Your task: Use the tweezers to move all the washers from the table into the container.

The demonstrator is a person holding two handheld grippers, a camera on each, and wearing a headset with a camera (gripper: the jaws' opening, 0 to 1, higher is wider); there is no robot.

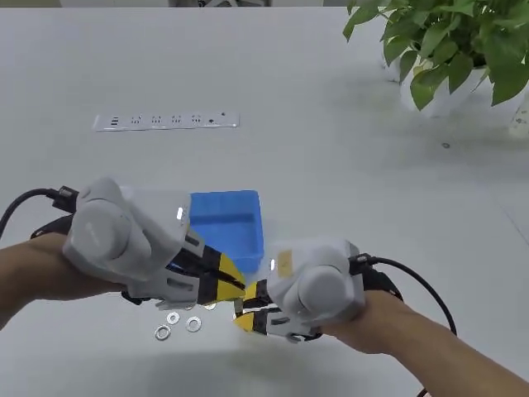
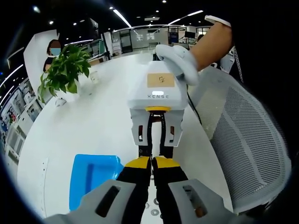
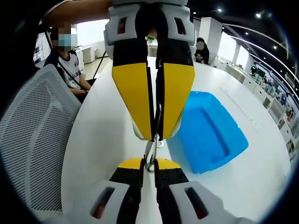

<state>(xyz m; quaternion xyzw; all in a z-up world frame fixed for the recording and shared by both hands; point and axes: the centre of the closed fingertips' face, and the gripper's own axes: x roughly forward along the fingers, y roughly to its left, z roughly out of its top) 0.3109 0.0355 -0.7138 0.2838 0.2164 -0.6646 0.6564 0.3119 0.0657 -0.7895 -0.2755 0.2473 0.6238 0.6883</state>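
Left claw (image 2: 152,162) and right claw (image 3: 149,164) meet tip to tip, both pinching the tweezers (image 3: 155,130). Washers (image 1: 173,318) lie on the desk (image 1: 331,165), at 7 o'clock from the container (image 1: 227,223). Recommendation: secure one firm grip before the other lets go.

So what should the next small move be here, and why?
Probably lower the tweezers toward the washers: the left gripper and right gripper meet tip to tip, both seemingly closed on the tweezers, and the washers lie on the table close beneath.
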